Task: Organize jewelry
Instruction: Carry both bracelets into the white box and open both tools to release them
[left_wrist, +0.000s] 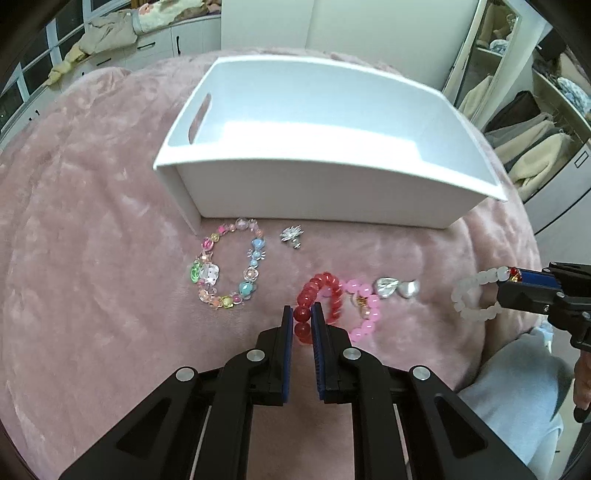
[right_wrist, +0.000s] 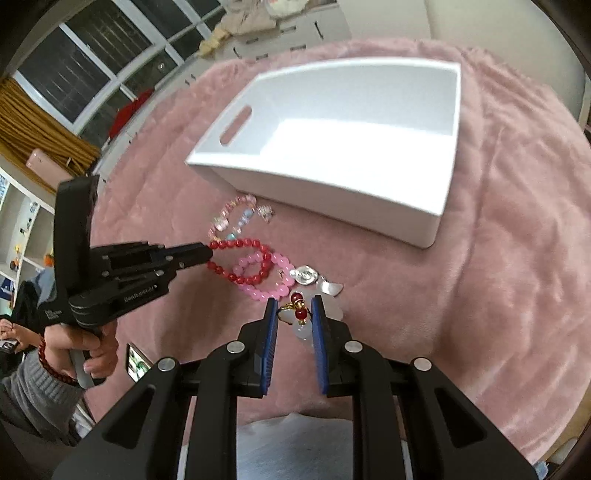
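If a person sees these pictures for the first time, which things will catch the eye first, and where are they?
The big white box stands open and empty at the far side of the pink blanket. In front of it lie a colourful bracelet and a pink bracelet. The left tool grips a red bracelet, and the right tool grips a white bracelet.
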